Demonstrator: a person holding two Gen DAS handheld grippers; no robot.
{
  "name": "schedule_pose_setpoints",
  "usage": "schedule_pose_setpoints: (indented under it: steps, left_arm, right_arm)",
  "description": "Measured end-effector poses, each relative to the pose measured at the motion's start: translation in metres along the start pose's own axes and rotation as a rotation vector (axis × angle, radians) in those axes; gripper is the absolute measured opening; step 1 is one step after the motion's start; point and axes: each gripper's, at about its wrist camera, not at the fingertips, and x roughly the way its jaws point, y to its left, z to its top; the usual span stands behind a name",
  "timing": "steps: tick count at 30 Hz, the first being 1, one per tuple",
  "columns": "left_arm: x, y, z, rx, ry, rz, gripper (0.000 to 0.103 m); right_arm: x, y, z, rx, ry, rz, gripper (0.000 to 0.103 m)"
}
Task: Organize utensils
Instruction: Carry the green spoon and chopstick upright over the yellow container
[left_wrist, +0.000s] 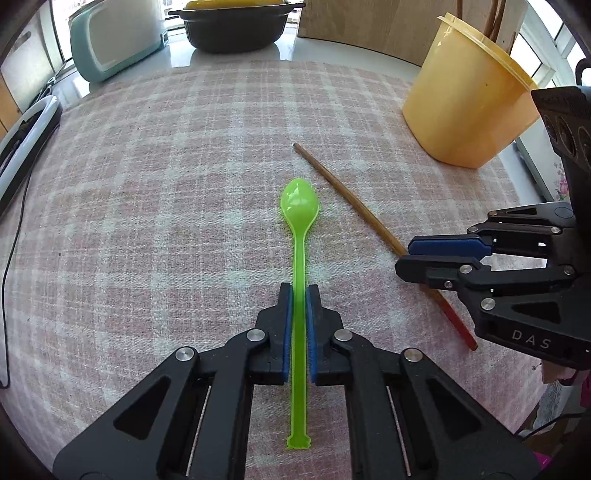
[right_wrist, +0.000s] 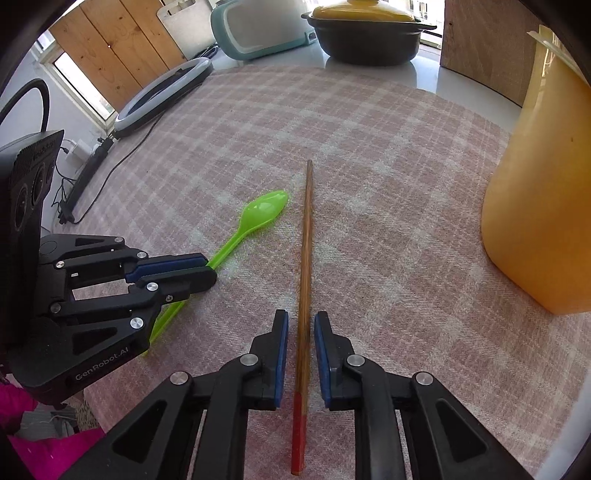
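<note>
Left gripper (left_wrist: 298, 291): blue-padded jaws clamped on the handle of the translucent green plastic spoon (left_wrist: 298, 236), which lies flat on the cloth.
Right gripper (right_wrist: 301, 321): jaws parted, straddling the brown wooden chopstick with a red end (right_wrist: 306, 258); pads clear of it on both sides.
Spoon: mid-cloth, bowl toward the far edge, just beside the chopstick.
Chopstick: flat on the pink-and-white checked tablecloth (left_wrist: 166, 184), red end toward the near edge.
Yellow plastic tub (left_wrist: 465, 96): upright near the cloth's far right corner, utensil handles sticking out.
Far edge: black casserole pot with yellow lid (left_wrist: 236, 26), pale blue toaster (left_wrist: 114, 40).
</note>
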Motion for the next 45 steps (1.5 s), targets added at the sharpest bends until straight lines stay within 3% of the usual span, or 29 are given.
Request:
schedule_pose_setpoints:
  steps: [3,5,8,11,14,19,31,45]
  left_arm:
    - [-0.003,0.000,0.002,-0.002,0.006,-0.002,0.008]
    - [0.000,0.001,0.007,-0.015,0.005,0.005,0.021]
    - [0.005,-0.003,0.014,0.021,-0.022,0.021,0.022]
    - [0.008,0.002,0.018,0.012,-0.030,0.040,0.005]
    - [0.006,0.018,0.019,-0.060,-0.025,-0.025,0.004]
    - [-0.011,0.028,0.017,-0.102,-0.071,-0.057,0.004]
    - [-0.076,0.017,0.021,-0.144,-0.235,-0.149,0.004]
    - [-0.120,-0.035,0.040,-0.075,-0.366,-0.233,0.004]
  right_arm:
    - [0.002,0.001,0.011,-0.021,0.004,-0.030,0.018]
    - [0.006,0.001,0.020,-0.026,0.011,-0.036,0.018]
    - [0.011,0.001,0.031,-0.037,0.018,-0.051,0.018]
    - [0.015,0.004,0.037,-0.054,0.023,-0.076,0.008]
    - [0.014,0.004,0.038,-0.056,0.026,-0.076,0.004]
    - [0.007,0.002,0.032,-0.014,-0.002,-0.037,0.003]
    - [-0.062,-0.001,0.006,0.055,-0.224,0.043,0.003]
    - [-0.156,-0.010,-0.026,0.081,-0.502,-0.021,0.003]
